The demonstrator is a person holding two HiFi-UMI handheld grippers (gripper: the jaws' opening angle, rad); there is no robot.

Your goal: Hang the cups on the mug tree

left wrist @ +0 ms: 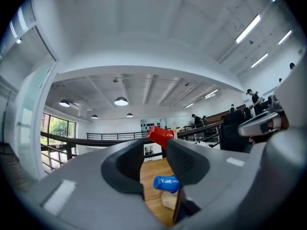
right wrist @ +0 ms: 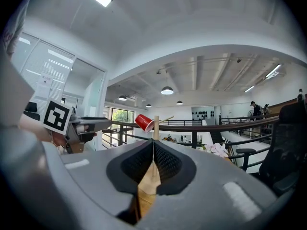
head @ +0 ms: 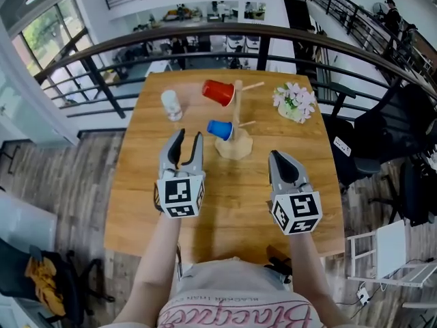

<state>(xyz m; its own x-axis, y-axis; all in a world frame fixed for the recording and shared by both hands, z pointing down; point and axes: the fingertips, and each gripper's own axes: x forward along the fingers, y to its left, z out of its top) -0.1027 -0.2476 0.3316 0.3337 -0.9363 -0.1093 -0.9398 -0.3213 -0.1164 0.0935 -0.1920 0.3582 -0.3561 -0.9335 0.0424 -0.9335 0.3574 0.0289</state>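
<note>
Two cups already appear to hang on the mug tree (head: 235, 145): the red cup (head: 218, 92) on an upper peg and the blue cup (head: 220, 130) lower down. A white cup (head: 171, 105) stands on the surface (head: 143, 203) at the tree's 10 o'clock and seems to be the one left. The left gripper (head: 189, 137) is narrowly parted and empty, with the white cup at its 12 o'clock. The right gripper (head: 275, 156) is closed on nothing.

I look down on a wooden table (head: 225, 203) with a pot of pink and white flowers (head: 295, 101) near its far right corner. A black railing (head: 205, 34) curves behind it, and 1 black office chair (head: 369, 142) stands at my right.
</note>
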